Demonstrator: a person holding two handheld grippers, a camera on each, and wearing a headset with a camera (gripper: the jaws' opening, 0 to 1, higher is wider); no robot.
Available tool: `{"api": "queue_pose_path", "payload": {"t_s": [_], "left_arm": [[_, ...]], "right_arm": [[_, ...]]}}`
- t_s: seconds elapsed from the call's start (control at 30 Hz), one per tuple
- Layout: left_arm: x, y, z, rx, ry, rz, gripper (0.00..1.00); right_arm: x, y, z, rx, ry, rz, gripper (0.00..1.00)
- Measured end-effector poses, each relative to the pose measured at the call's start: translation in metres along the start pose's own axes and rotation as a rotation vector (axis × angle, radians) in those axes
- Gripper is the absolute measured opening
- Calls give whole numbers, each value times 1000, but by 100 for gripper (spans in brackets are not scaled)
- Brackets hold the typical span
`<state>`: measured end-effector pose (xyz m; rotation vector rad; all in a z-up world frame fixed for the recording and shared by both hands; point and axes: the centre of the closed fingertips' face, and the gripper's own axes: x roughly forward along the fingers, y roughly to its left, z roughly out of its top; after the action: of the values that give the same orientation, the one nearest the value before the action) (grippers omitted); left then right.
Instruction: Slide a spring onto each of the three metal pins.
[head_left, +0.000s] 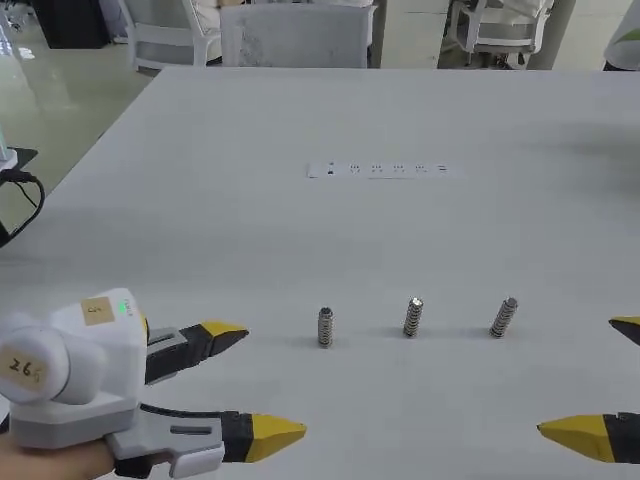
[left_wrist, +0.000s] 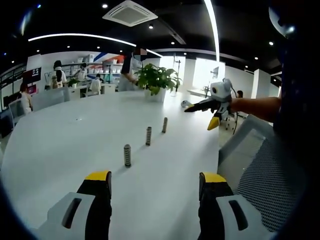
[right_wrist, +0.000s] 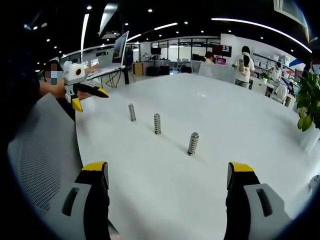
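White and wide, the surface (head_left: 300, 120) runs back to chairs (head_left: 295, 35) at its far edge, with an open office beyond it in both gripper views. A power strip (head_left: 378, 169) lies flat toward the far side, well apart from the work. At the near edge in the head view, the left tool (head_left: 272, 380) sits low on the left with its jaws spread wide and nothing between them. The right tool (head_left: 578, 376) comes in from the right edge, equally wide open and empty. Its own view looks along both yellow tips at bare surface. Between the tools, a little farther out, three pins stand in a row: the left pin (head_left: 325, 327) upright, the middle pin (head_left: 413, 317) and the right pin (head_left: 503, 318) seeming to lean slightly. Springs (head_left: 412, 324) appear to be coiled around all three, with a bit of metal showing at each top, though the coils are too small to tell how far down they sit. By that reading the loading step looks complete and the task is at or near its end. Any next move is probably a check: close a tool lightly on a leaning spring and press it down until it seats, taking care not to tip the pin.
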<state>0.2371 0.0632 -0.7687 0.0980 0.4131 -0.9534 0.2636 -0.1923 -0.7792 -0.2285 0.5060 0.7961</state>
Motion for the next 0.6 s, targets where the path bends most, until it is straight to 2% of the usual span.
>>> {"api": "queue_pose_path", "payload": {"t_s": [0.6], "left_arm": [[0,1,-2,-2,4,1,67]], "right_arm": [[-1,4,2,-3,-1,2,99]]}}
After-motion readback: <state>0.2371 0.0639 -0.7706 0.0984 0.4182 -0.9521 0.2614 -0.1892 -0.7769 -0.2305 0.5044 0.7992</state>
